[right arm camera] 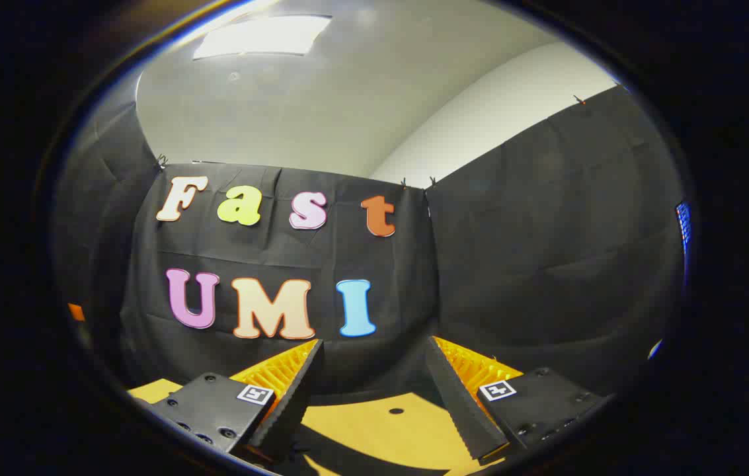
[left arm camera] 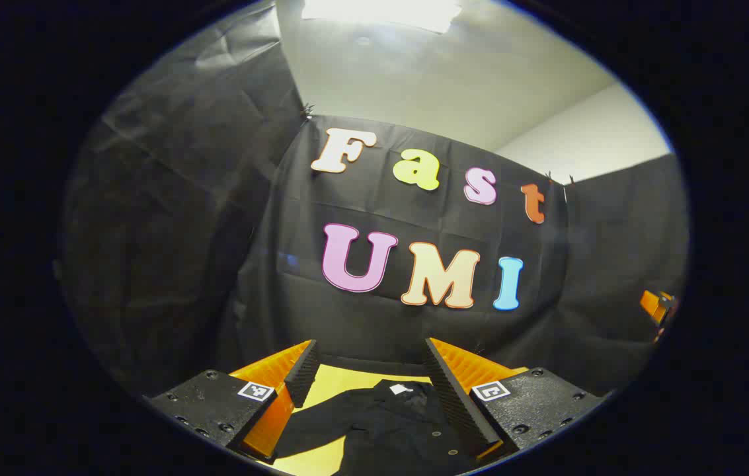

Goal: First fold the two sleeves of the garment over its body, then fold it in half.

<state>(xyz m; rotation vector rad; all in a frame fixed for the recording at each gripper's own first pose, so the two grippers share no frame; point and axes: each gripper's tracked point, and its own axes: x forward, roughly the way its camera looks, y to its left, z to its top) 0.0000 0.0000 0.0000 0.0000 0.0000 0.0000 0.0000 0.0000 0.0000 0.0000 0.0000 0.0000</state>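
**Both grippers spread wide above the table, garment lying flat**

Closest to my left camera are the two black ribbed fingers of my left gripper (left arm camera: 369, 377), orange behind the pads, each carried on a black block with a small square marker. I have them spread wide and they grip nothing. Just beyond and below them lies the dark, black-looking long-sleeved garment (left arm camera: 387, 426) on the yellow wooden table (left arm camera: 334, 387). I see it in the gap between my fingers, collar end away from me with a small white label at the neck. One sleeve (left arm camera: 311, 423) runs out from the body toward my left finger and passes under it. Small buttons show on the cloth near my right finger. The garment looks unfolded as far as I can see, though its near part is cut off at the bottom of the view.

At the far right edge of the left gripper view I catch an orange piece of the other gripper (left arm camera: 653, 304), well apart from mine.

On my right gripper (right arm camera: 374, 383) the same ribbed fingers stand wide apart, holding nothing. Between them I see bare yellow table with a small dark hole (right arm camera: 396, 411) in it and shadow across the near edge.
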